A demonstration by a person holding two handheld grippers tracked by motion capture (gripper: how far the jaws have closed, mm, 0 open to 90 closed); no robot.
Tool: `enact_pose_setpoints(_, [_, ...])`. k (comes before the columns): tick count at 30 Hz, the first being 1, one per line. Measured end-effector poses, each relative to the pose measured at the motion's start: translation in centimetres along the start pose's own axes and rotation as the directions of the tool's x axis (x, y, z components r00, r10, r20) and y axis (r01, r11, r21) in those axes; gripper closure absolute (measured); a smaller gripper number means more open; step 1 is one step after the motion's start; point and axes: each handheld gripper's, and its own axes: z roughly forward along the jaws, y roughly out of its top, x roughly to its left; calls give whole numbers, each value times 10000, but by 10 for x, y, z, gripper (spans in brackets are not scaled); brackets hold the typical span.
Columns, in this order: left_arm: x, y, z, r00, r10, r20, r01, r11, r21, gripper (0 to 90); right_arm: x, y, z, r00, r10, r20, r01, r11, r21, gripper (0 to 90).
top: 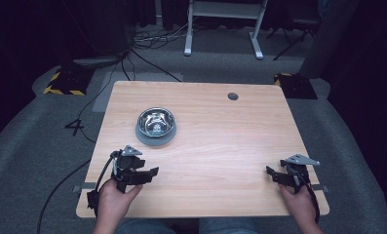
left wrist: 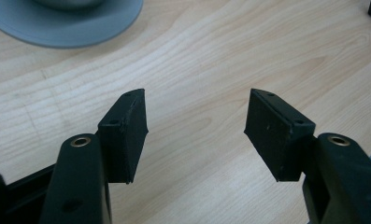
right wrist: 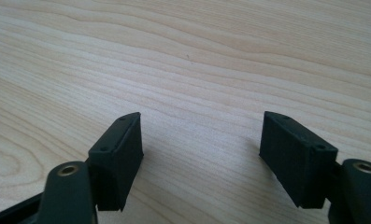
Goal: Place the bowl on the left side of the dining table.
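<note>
white desk frame (top: pixel 223 24) behind wooden table (top: pixel 220 146)

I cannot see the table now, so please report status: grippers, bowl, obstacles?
Left gripper open, empty. Right gripper open, empty. Steel bowl upright on grey plate, untouched. Path clear.

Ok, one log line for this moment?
left gripper: open, empty | right gripper: open, empty | steel bowl: on grey saucer, untouched
</note>
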Motion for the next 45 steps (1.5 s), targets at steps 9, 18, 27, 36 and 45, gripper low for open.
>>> enact_pose_setpoints(9, [-1,-12,15,9990,236,390,-262,9973,689,381,0,0,0,10000,4,-2,-4,10000,3,301])
enact_pose_setpoints(18, [-5,-16,31,9981,403,467,-469,9876,1501,368,0,0,0,10000,1,-2,-1,10000,3,301])
enact_pose_setpoints(27, [-12,-20,44,9967,675,448,-747,9797,1862,361,0,0,0,10000,2,-3,-2,10000,2,301])
enact_pose_setpoints(36, [-19,-26,56,9955,942,142,-952,9794,1778,362,0,0,0,10000,5,-4,-5,10000,2,301])
enact_pose_setpoints(45, [-22,-31,63,9912,1325,55,-1322,9838,1212,348,0,0,0,10000,4,-4,-4,10000,1,301])
